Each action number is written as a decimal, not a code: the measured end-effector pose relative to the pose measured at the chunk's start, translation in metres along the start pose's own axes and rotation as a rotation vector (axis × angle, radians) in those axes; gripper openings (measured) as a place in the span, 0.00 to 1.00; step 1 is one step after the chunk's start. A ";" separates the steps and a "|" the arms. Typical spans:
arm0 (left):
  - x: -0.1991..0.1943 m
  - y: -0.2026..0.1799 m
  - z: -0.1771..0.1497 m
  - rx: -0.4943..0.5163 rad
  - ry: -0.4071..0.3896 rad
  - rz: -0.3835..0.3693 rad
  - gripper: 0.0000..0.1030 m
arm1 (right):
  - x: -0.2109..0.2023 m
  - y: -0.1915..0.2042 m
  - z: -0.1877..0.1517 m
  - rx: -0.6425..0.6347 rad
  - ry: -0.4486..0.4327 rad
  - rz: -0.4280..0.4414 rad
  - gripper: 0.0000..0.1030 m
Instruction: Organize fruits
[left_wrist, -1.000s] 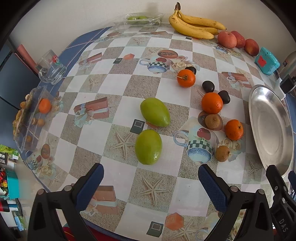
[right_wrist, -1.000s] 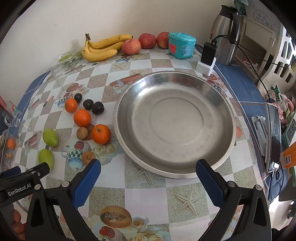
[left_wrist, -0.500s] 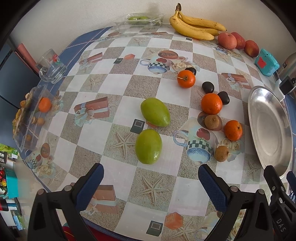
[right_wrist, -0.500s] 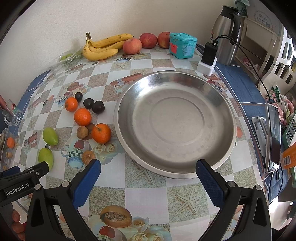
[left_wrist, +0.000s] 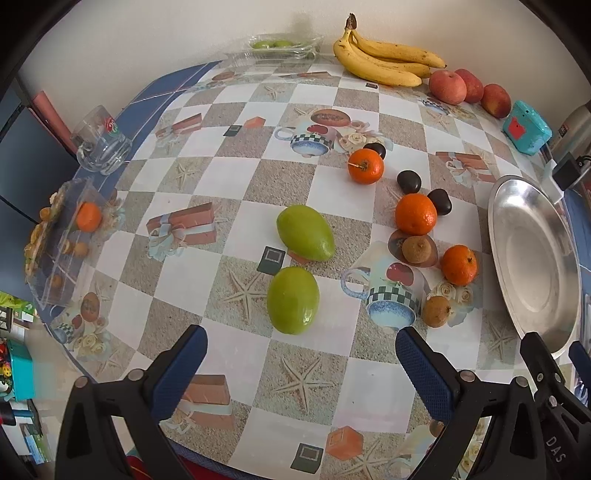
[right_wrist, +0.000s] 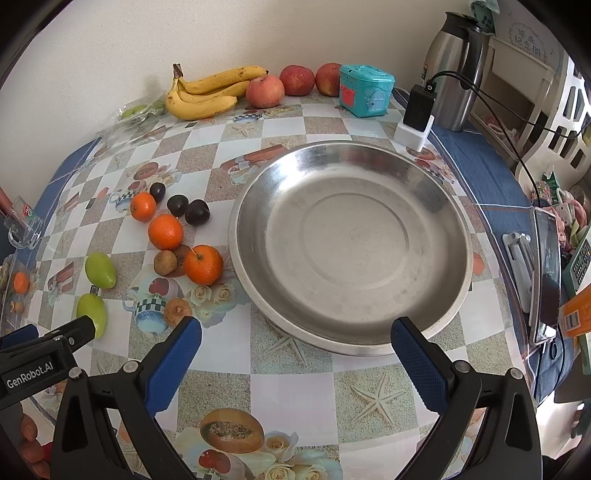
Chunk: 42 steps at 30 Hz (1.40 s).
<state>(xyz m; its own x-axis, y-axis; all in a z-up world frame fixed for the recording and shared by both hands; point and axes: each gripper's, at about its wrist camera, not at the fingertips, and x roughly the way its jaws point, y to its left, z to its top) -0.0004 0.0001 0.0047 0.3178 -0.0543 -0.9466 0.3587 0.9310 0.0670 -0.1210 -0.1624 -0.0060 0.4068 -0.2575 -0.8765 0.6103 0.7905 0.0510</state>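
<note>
Stainless steel is the material of the large round tray (right_wrist: 458, 236), which is empty and is seen just ahead of the right gripper (right_wrist: 295, 347); its near rim lies between the two blue pads, and its left rim is almost touched by one orange (right_wrist: 203, 264). The right gripper is held wide apart and nothing is gripped by it. The left gripper (left_wrist: 301, 356) is also spread wide with nothing between its fingers, and the near green mango (left_wrist: 293, 305) is found just ahead of it, a little left of the middle of the gap. A second green mango (left_wrist: 305, 233) lies just behind the first one, apart from it. To the right, between the mangoes and the tray, a loose cluster is formed by three oranges, two brown kiwis (left_wrist: 416, 249) and three dark plums (left_wrist: 409, 181). Along the far wall the bananas (left_wrist: 384, 61) and three apples (left_wrist: 447, 86) are lined up, beside a teal box (left_wrist: 526, 127). A wide bare stretch of the checked tablecloth (left_wrist: 236, 177) is left open on the left of the mangoes, up to the glass mug (left_wrist: 101, 142) and a clear plastic box (left_wrist: 59, 240) at the left table edge.
</note>
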 end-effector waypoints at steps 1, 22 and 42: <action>0.000 0.000 0.000 -0.001 -0.001 0.000 1.00 | 0.000 0.000 0.000 0.000 -0.001 0.000 0.99; 0.006 0.063 0.025 -0.187 -0.108 -0.044 1.00 | 0.010 0.044 0.007 -0.056 0.016 0.234 0.99; 0.047 0.055 0.019 -0.173 0.043 -0.129 0.96 | 0.051 0.096 0.002 -0.224 0.109 0.238 0.99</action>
<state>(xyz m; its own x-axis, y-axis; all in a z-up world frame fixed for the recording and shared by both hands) 0.0513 0.0420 -0.0301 0.2402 -0.1654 -0.9565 0.2369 0.9656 -0.1074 -0.0402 -0.1012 -0.0447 0.4372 -0.0001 -0.8994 0.3376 0.9269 0.1640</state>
